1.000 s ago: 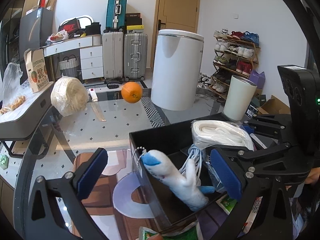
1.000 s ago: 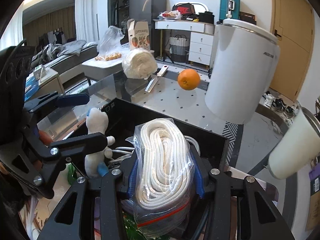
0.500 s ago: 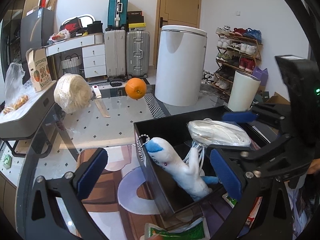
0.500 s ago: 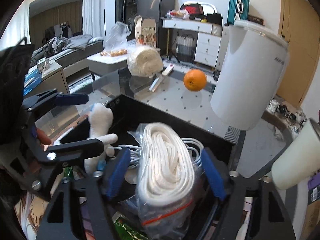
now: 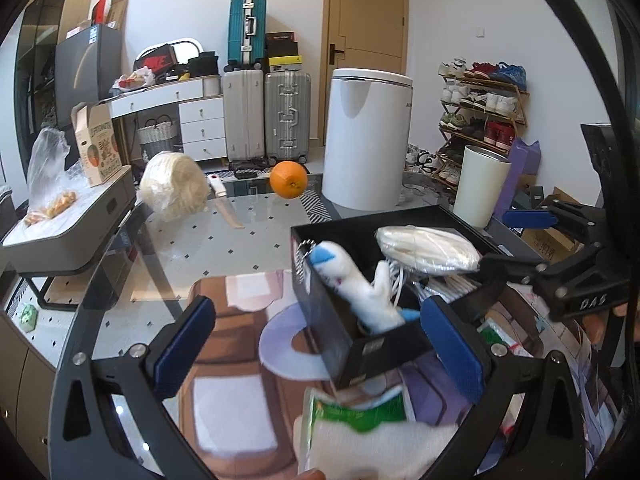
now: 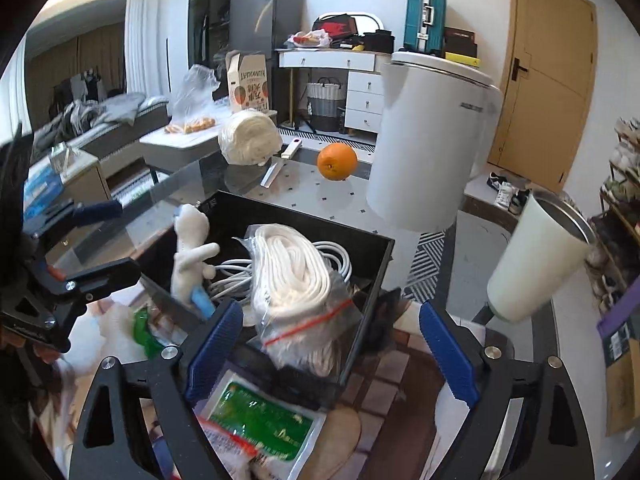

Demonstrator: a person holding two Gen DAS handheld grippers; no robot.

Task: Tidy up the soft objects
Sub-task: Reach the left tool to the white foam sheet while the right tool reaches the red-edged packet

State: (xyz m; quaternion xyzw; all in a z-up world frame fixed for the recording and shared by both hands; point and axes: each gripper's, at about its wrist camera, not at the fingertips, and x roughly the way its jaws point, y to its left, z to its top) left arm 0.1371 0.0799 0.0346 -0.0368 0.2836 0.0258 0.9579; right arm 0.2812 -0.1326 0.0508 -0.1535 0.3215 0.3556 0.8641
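Observation:
A black box [image 6: 304, 220] on the glass table holds a white plush toy with blue tips [image 6: 192, 248], a white cable [image 6: 236, 276] and a bagged coil of white rope [image 6: 296, 276]. The bag leans over the box's near wall. My right gripper [image 6: 330, 308] has its jaws opening. The bag lies between them, and neither blue pad presses on it. In the left wrist view the box [image 5: 360, 344], the toy [image 5: 352, 280] and the rope bag [image 5: 428, 246] sit ahead to the right. My left gripper [image 5: 316, 308] is open and grips nothing. A green-and-white packet [image 5: 356, 412] lies just below it.
On the glass table [image 5: 200, 248] are an orange [image 5: 288, 179], a big roll of white cord [image 5: 174, 186], a knife [image 5: 224, 200] and a cream tumbler [image 5: 480, 184]. A white bin [image 5: 366, 140] stands behind. A grey side table [image 5: 68, 236] is at the left.
The right gripper's jaws spread wide and let go of the bagged rope, which now rests in the box. Both grippers drew back a little from the box.

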